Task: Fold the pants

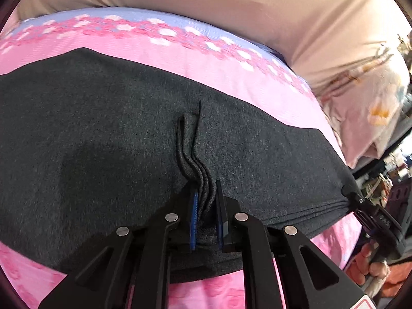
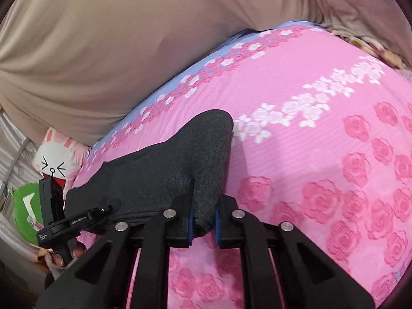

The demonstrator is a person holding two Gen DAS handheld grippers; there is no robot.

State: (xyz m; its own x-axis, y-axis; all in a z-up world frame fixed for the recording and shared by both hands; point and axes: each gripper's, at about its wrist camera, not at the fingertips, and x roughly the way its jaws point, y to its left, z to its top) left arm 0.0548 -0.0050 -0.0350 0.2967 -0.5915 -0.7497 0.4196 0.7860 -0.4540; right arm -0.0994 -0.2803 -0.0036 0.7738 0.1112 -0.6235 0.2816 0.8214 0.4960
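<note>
Pants (image 1: 103,134) lie on a pink bedsheet (image 2: 322,154), both left tongs (image 1: 207,200) and right tongs (image 2: 203,219) pinching their edge.

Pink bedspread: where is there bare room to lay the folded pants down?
The widest free patch is the rose-printed bedspread right of the dark pants. A narrower strip lies between the pants and the beige curtain. The pillow corner is crowded.

The pants (image 1: 103,128) are matt, fuzzy dark-grey knit cloth lying on a bedsheet (image 2: 309,141) of ribbed pink cloth; behind the bedsheet, beige fabric (image 2: 103,38) looks smooth, faintly glossy.
</note>
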